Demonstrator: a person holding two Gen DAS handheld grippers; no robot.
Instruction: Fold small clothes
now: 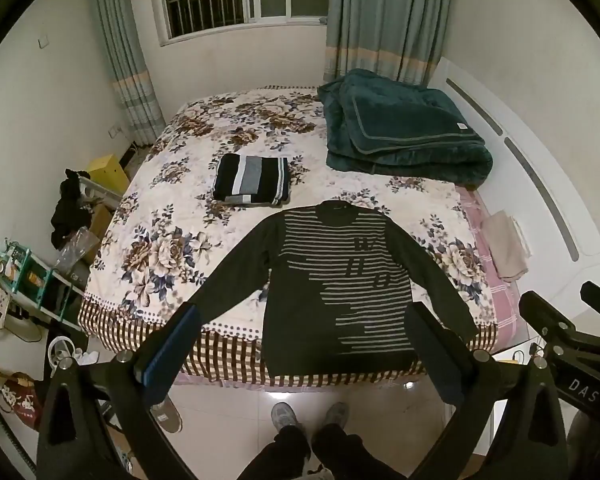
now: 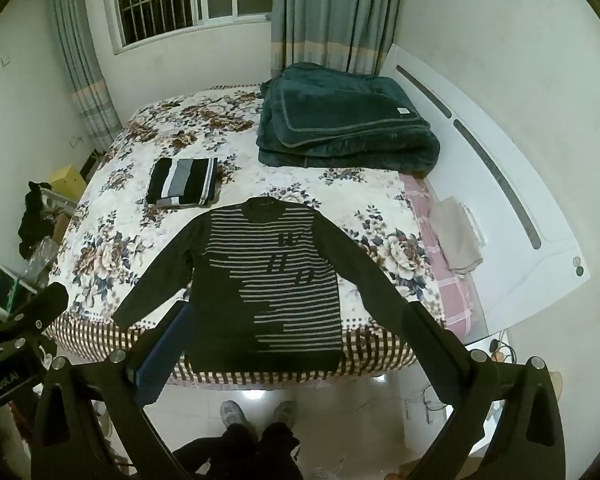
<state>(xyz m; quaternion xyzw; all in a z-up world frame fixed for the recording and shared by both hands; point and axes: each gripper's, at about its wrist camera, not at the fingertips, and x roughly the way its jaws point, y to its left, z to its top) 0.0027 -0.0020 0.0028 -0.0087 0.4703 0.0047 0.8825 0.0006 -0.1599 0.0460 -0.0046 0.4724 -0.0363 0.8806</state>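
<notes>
A dark sweater with grey stripes (image 1: 332, 280) lies spread flat, front up, on the near edge of the bed (image 1: 172, 216), sleeves angled out, hem hanging over the edge. It also shows in the right wrist view (image 2: 268, 280). A folded black, grey and white striped garment (image 1: 252, 179) lies behind it to the left, also in the right wrist view (image 2: 182, 181). My left gripper (image 1: 304, 320) is open and empty, held above the sweater's hem. My right gripper (image 2: 296, 320) is open and empty, also above the hem; its body shows at the right of the left view (image 1: 560, 328).
A folded dark green blanket (image 1: 400, 132) lies at the bed's far right by the white headboard (image 1: 540, 184). A beige folded cloth (image 1: 506, 246) lies on the pink sheet. Shelves and clutter (image 1: 32, 280) stand left of the bed. The person's feet (image 1: 308, 416) stand on the tiled floor.
</notes>
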